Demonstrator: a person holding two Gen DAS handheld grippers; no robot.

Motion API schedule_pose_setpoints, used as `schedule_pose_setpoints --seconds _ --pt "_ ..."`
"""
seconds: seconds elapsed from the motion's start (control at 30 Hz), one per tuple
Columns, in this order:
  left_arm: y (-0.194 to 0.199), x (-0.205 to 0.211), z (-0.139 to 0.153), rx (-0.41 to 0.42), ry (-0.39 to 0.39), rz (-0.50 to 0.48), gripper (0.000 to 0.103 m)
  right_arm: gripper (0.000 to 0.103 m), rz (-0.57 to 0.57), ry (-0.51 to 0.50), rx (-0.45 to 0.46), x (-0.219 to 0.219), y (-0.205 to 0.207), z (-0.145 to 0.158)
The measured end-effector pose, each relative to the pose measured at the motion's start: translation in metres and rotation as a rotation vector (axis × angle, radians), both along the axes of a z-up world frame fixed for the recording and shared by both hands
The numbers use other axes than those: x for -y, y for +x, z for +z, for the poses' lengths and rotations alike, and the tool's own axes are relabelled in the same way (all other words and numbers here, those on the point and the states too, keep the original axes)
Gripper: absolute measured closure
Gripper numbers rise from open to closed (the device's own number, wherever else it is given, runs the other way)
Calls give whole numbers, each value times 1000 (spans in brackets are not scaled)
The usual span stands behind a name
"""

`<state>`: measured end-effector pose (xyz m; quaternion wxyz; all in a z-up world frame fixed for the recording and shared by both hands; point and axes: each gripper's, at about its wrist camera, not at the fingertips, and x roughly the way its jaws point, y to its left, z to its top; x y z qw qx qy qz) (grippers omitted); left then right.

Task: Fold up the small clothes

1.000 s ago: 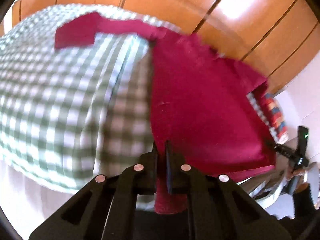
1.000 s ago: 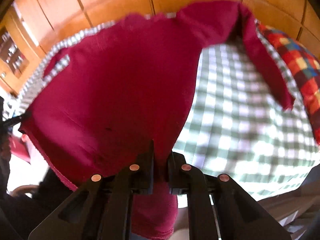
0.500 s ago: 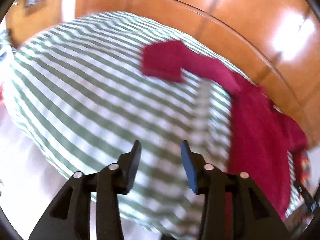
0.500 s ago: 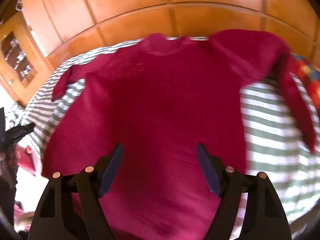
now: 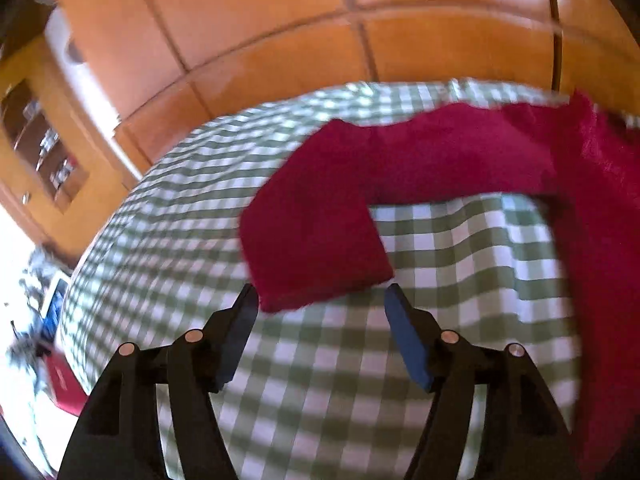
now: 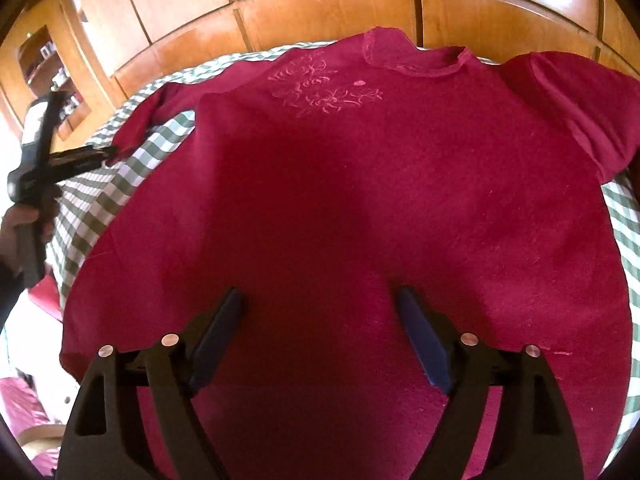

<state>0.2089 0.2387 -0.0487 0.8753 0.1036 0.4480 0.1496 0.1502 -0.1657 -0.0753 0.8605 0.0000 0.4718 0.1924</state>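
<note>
Wood panelling [image 6: 328,12] backs a bed [image 5: 440,360] under a green-and-white check cover, and a red top [image 6: 360,200] lies spread flat on it, neck toward the panels, faint embroidery on the chest.

Going left to right: the left gripper [image 5: 320,304] hovers just short of the cuff [image 5: 312,248], jaws wide apart and holding nothing. The sleeve [image 5: 460,152] runs from there toward the body. This view is blurred, so whether a fingertip touches the cloth is hard to say. The right gripper [image 6: 320,304] hangs over the lower body of the top, jaws also spread wide and empty, with the hem below it. At far right the other sleeve [image 6: 568,108] lies rumpled near the bed's edge.

The top looks like soft, light knit: limp, not fragile, likely to sag and drag on the cover rather than slide. A pinch at an edge should hold best, probably the cuff end for the left and the hem or side seam for the right, taking both layers so the fold carries over evenly
</note>
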Motion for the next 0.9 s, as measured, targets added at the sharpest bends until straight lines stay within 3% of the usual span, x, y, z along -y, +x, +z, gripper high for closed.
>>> schedule_pose_setpoints --seconds 0.03,0.07,0.17,0.23,0.27,0.47,0.57,0.73,0.9 --pt "12 -3 -8 -31 2 3 38 19 0 -3 3 0 0 0" --pt "20 -8 -14 -53 -4 12 50 19 0 -6 5 -3 0 -1" --pt "32 -25 -22 -74 -92 44 98 17 2 -18 12 -9 1 -3" --pt "26 -41 -3 -31 -181 63 97 17 5 -23 15 -11 1 -3" --pt "16 -55 17 30 -272 76 98 17 6 -18 15 -10 1 -3" --pt "-41 -137 111 302 -621 164 98 17 11 -25 9 -12 2 -4" --pt "-45 -181 128 356 -748 246 98 17 7 -29 10 -13 3 -4" --pt "-7 -225 108 280 -767 398 98 17 -2 -34 10 -14 2 -4" --pt "39 -257 44 116 -723 588 96 17 -6 -39 5 -14 4 -3"
